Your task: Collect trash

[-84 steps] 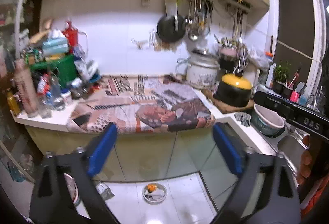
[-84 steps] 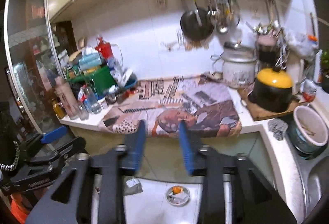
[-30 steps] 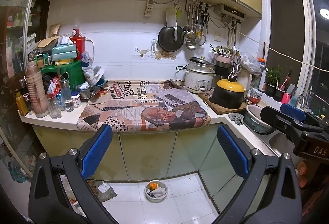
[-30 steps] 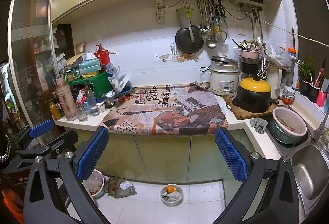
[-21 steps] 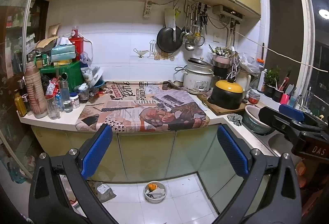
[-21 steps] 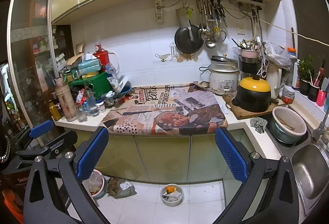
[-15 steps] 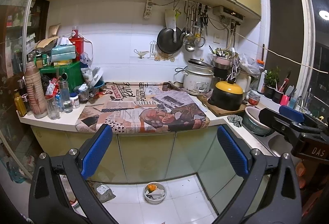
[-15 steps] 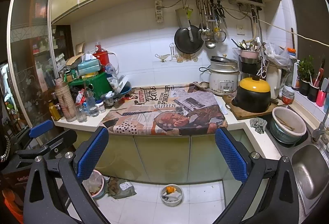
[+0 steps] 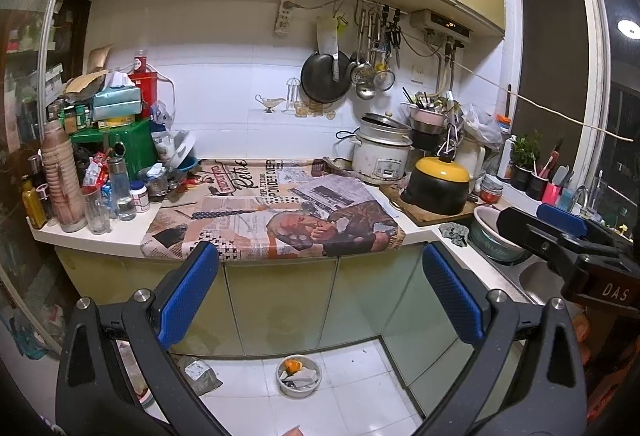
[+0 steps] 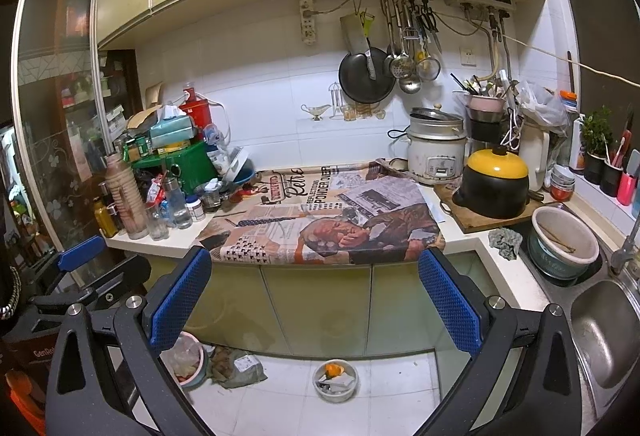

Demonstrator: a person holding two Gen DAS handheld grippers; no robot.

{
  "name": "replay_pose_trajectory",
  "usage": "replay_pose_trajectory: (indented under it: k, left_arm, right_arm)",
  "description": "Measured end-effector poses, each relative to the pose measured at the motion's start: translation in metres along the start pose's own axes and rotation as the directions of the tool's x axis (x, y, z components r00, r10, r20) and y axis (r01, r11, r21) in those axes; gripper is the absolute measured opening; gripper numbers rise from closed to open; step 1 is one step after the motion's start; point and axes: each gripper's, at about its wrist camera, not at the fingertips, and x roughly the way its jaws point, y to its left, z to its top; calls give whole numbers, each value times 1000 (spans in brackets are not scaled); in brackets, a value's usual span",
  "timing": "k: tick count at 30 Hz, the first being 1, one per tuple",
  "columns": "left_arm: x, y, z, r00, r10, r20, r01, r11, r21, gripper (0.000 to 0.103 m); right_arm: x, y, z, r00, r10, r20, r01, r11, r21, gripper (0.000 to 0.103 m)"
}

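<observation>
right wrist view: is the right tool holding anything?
No. The right tool is open and nothing sits between its blue pads; only the cabinet fronts and the floor bowl show through the gap.

Two tongs are in view, the left tongs (image 9: 320, 288) and the right tongs (image 10: 314, 300), each with two blue pads. On the worktop (image 10: 168, 240) at mid frame lies one printed cloth (image 10: 324, 220). At the right stand one rice cooker (image 10: 436, 152) and one yellow-lidded black pot (image 10: 496, 184). One black pan (image 10: 366, 78) hangs on the wall. At the lower middle, one small bowl (image 10: 335, 380) sits on the floor, and lower left, one crumpled wrapper (image 10: 240, 366).
</observation>
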Motion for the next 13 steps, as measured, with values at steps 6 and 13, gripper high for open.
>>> replay_pose_trajectory:
  k: [6,13]
  left_arm:
    - [11,-1,4,1000,16,-2,-16,1000,-12,102]
    - [35,0,9,999,31,-19,-31,999,-14,102]
  right_arm:
    - [6,4,3,1000,-2,-5,2,1000,4,103]
    - [27,3,7,1000,2,-20,-2,1000,15,103]
